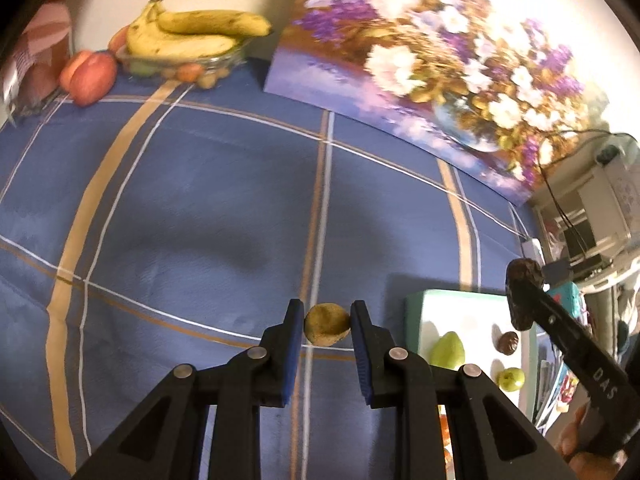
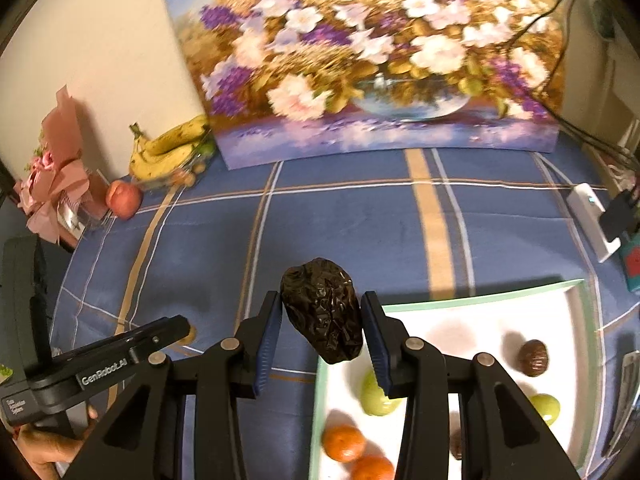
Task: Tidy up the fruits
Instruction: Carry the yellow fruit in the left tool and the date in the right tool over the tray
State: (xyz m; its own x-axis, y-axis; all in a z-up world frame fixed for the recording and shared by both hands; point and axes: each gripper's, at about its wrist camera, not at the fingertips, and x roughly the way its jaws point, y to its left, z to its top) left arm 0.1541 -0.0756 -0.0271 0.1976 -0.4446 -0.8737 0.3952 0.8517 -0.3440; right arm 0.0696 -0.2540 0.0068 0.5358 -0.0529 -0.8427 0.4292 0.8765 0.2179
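Note:
My left gripper (image 1: 327,328) has its blue pads around a small yellow-brown fruit (image 1: 326,324) that lies on the blue checked cloth (image 1: 180,208); the jaws stand close beside it, and contact is unclear. My right gripper (image 2: 322,320) is shut on a dark wrinkled fruit (image 2: 322,310), held above the cloth at the left edge of the white tray (image 2: 480,320). The tray holds a green pear (image 2: 374,398), a green round fruit (image 2: 546,408), two oranges (image 2: 344,442), and a brown nut-like fruit (image 2: 533,357). In the left wrist view the right gripper (image 1: 520,296) shows over the tray (image 1: 472,312).
A glass bowl (image 1: 180,62) with bananas (image 1: 192,32) and small fruits stands at the far left by the wall, a red apple (image 1: 90,76) beside it. A flower painting (image 2: 372,60) leans on the wall. A wrapped bouquet (image 2: 56,168), a white power strip (image 2: 592,216) and cables lie at the edges.

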